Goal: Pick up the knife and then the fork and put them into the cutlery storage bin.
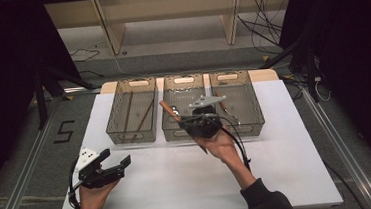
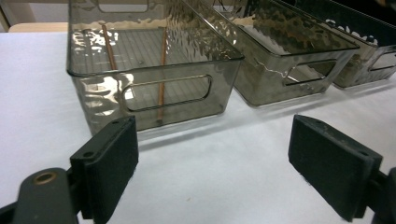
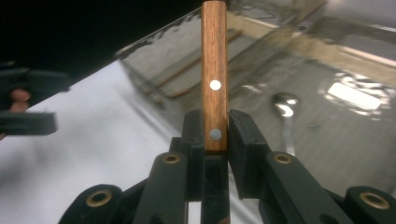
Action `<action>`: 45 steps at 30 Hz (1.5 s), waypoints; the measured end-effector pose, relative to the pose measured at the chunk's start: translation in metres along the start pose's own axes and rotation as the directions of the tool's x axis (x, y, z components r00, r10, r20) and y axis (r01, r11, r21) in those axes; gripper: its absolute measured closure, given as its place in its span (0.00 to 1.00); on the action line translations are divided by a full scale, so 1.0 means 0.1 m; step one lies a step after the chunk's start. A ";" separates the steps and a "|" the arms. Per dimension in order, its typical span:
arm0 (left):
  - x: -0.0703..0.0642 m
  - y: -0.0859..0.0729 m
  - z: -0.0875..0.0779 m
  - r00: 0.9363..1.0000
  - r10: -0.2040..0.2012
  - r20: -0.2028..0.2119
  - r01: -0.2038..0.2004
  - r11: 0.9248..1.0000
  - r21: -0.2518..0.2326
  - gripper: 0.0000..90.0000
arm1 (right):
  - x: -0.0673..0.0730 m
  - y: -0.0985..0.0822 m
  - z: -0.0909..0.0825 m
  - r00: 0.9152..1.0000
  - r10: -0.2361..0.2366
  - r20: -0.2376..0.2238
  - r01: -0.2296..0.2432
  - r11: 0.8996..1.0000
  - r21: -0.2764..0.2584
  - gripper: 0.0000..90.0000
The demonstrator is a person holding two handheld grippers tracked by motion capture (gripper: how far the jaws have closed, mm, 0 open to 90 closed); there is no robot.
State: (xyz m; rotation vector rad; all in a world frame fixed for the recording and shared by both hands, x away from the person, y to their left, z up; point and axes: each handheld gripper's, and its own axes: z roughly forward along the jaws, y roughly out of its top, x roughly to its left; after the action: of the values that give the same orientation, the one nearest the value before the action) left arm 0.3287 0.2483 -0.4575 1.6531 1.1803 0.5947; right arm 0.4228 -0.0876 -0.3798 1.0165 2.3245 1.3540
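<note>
Your left hand sits at 7 o'clock on the white table (image 1: 277, 142), and its tongs, the left gripper (image 1: 120, 160), are wide open with nothing in them. In the left gripper view the two black pads (image 2: 112, 163) stand far apart and look at the left bin (image 2: 149, 60), which has two thin brown sticks (image 2: 161, 70) lying inside. Your right hand holds the right gripper (image 1: 187, 120) at the near edge of the middle bin (image 1: 185, 89), close to 12 o'clock. Its tongs are narrow and pinch a wooden handle (image 3: 215, 74) with two small silver dots on it; in the high view the handle sticks out toward 10 o'clock. You cannot see what is at the other end of the handle. I think you are carrying this tool to a bin and sorting things by kind. A spoon (image 3: 286, 109) shows through the clear wall of a bin below it, so that may be the place for it. Next you need to bring the handle over the right bin, go low, then open the tongs gently. On the floor at 9 o'clock a black mark (image 1: 64, 131) looks like a 5. You can read no other words or labels.
</note>
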 end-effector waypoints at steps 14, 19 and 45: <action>-0.05 -0.01 0.04 1.000 0.000 0.028 -0.001 1.000 0.009 0.17 | -0.82 0.17 -0.44 0.981 0.116 0.155 -0.113 0.993 -0.027 0.86; -0.06 -0.01 0.05 1.000 0.000 0.029 -0.001 1.000 0.008 0.17 | -1.11 0.21 -0.47 0.967 0.160 0.196 -0.160 0.987 -0.014 0.86; -0.05 -0.01 0.05 1.000 0.002 0.031 -0.002 1.000 0.011 0.17 | -1.95 0.02 -0.07 0.898 0.238 0.371 -0.303 0.944 0.128 0.86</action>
State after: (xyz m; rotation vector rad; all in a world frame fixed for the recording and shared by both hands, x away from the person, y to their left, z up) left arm 0.3302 0.2415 -0.4599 1.6671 1.1613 0.5631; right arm 0.5598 -0.2248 -0.3969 1.5497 2.1181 0.9506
